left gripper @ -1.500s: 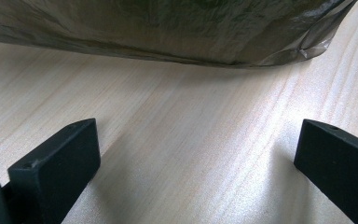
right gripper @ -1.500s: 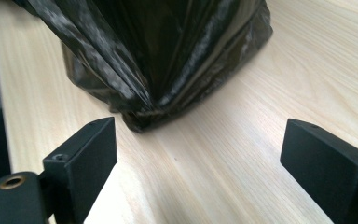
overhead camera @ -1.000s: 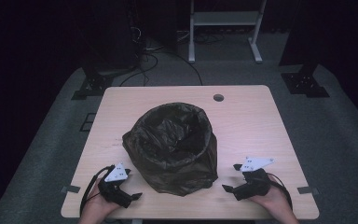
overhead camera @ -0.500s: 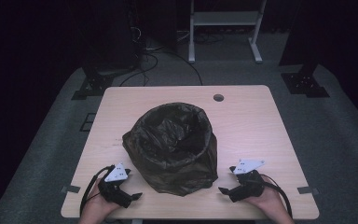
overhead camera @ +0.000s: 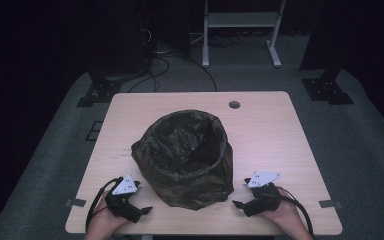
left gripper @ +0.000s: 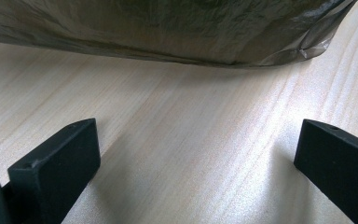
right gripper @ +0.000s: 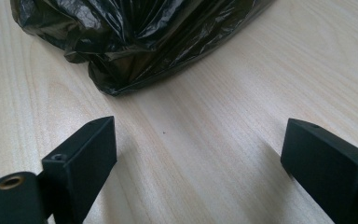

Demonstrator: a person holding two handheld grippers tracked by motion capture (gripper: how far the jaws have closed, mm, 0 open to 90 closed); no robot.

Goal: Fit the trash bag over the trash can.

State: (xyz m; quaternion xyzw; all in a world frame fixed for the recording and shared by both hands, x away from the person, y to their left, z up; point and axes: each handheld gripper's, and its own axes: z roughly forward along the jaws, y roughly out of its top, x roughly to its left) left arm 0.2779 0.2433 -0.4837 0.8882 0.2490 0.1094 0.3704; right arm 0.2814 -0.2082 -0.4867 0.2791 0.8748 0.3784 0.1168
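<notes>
At the lower left of the high view, the left tool (overhead camera: 145, 210) is resting low on the worktop (overhead camera: 280, 130) with its jaws spread wide and nothing between them, and it is sitting where it sat a second ago. In the left gripper view the bare wood is lying between the jaws, with the bottom edge of the black bin bag (left gripper: 168, 28) just ahead. The bin bag (overhead camera: 185, 157) is standing at the middle of the frame, mouth open upward, untouched by either tool. At the lower right, the right tool (overhead camera: 237, 204) is edging leftward toward the bag's base, nearer than a second ago, jaws likewise spread and empty. That closing gap suggests the approach is under way, with the right side leading and no grip yet taken on the plastic.
</notes>
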